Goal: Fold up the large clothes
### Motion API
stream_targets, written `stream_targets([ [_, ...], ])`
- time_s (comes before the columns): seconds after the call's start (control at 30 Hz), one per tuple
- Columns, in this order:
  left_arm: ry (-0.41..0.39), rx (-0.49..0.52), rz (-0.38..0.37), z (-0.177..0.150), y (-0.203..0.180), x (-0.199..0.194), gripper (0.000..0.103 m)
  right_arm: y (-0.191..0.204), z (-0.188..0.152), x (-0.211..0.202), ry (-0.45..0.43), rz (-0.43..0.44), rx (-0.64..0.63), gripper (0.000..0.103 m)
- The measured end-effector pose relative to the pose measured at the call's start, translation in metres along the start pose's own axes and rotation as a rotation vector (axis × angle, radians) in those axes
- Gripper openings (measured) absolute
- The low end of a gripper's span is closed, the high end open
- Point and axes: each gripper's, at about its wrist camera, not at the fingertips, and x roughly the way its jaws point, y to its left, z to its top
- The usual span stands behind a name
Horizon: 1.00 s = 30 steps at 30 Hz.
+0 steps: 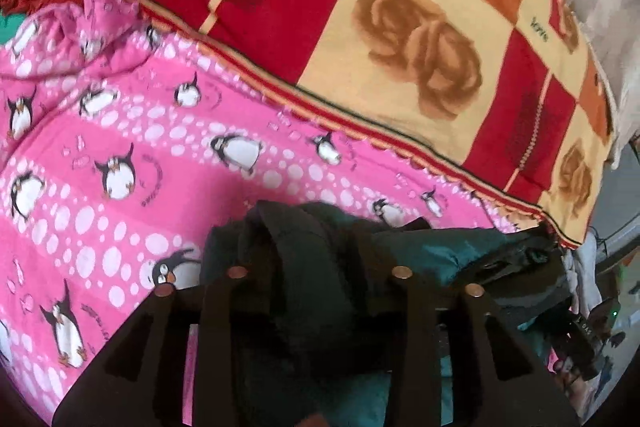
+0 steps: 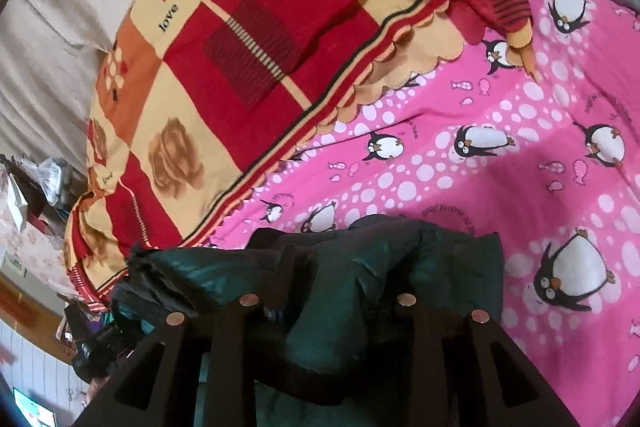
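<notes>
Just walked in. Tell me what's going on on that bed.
A person with a two-finger gripper in each hand is folding a dark green jacket on a pink penguin sheet. A bunch of the jacket sits between the fingers of both the left gripper and the right gripper; whether the pads press on it cannot be told. A red and yellow rose-patterned blanket lies just beyond.

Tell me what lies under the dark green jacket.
The jacket lies on the pink penguin sheet, which shows all round its far side. The patchwork blanket lies beyond it on the sheet. What is directly beneath the jacket is covered.
</notes>
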Motion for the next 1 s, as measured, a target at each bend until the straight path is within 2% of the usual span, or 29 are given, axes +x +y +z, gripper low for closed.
stream_targets([
  [0.03,-0.015,0.010,-0.009,0.001,-0.003,-0.005,0.050,0.002,0.000,-0.005,-0.009,0.008,-0.009,0.028],
  [0.07,-0.023,0.017,-0.017,0.001,-0.005,-0.007,0.073,0.004,0.000,-0.008,-0.018,0.018,-0.014,0.029],
  [0.1,-0.035,0.028,-0.015,0.002,-0.008,-0.009,0.085,0.005,0.000,-0.012,-0.026,0.031,-0.017,0.030],
  [0.13,-0.056,0.044,0.020,0.002,-0.010,-0.012,0.102,0.007,0.001,-0.016,-0.038,0.057,-0.025,0.033],
  [0.2,-0.109,0.064,0.040,0.003,-0.011,-0.018,0.103,0.009,0.002,-0.021,-0.048,0.079,-0.038,0.036],
  [0.4,-0.110,0.044,0.027,0.005,-0.005,-0.019,0.103,0.010,0.003,-0.027,-0.034,0.103,-0.011,0.039],
  [0.53,-0.135,0.038,0.027,0.006,-0.004,-0.027,0.103,0.011,0.003,-0.033,-0.040,0.175,0.032,0.065],
  [0.67,-0.151,0.055,0.033,0.008,-0.008,-0.031,0.103,0.017,0.004,-0.042,-0.042,0.190,0.037,0.067],
  [0.77,-0.135,0.088,0.038,0.008,-0.016,-0.026,0.103,0.026,0.004,-0.043,-0.039,0.098,-0.018,0.067],
  [0.87,-0.115,0.169,0.052,0.010,-0.034,-0.014,0.103,0.047,0.004,-0.035,-0.034,-0.007,-0.164,0.067],
  [0.93,-0.095,0.241,0.077,0.014,-0.049,-0.002,0.103,0.067,0.004,-0.023,-0.018,-0.076,-0.264,0.066],
  [1.0,-0.062,0.310,0.137,0.019,-0.057,0.018,0.103,0.079,0.004,-0.006,0.002,-0.130,-0.335,0.066],
])
